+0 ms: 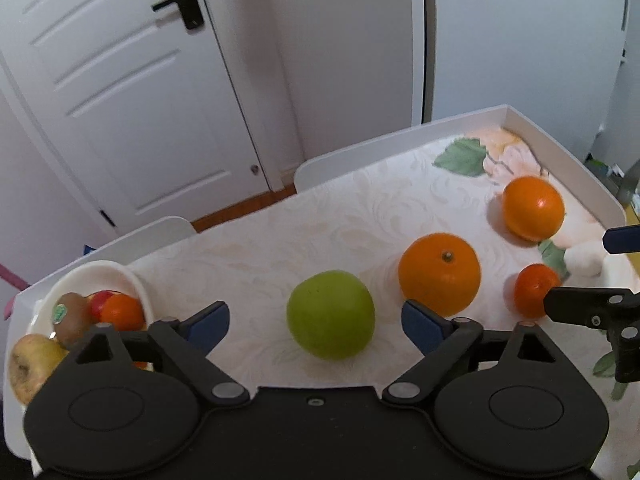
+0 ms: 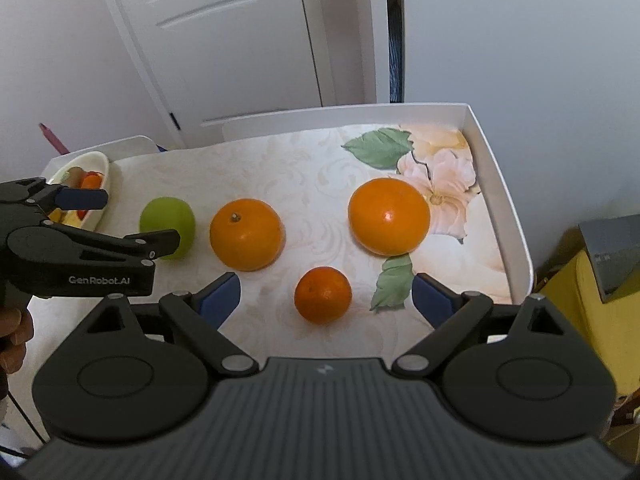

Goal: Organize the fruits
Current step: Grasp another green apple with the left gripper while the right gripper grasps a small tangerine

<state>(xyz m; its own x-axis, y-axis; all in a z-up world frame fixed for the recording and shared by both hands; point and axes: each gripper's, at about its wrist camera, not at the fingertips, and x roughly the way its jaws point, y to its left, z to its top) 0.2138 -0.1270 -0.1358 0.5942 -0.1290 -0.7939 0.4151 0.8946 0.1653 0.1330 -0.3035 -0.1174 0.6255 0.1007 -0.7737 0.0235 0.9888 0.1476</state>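
Green apple on the tabletop, framed between the spread, empty fingers of the left gripper; firm, smooth, rollable, likely best gripped across its widest girth. Right gripper, fingers likewise spread, frames the small orange. Fruit bowl at left.

Obscured items: fruit bowl, left side

The left gripper is covering part of the bowl; a yellowish fruit is running off the frame edge.
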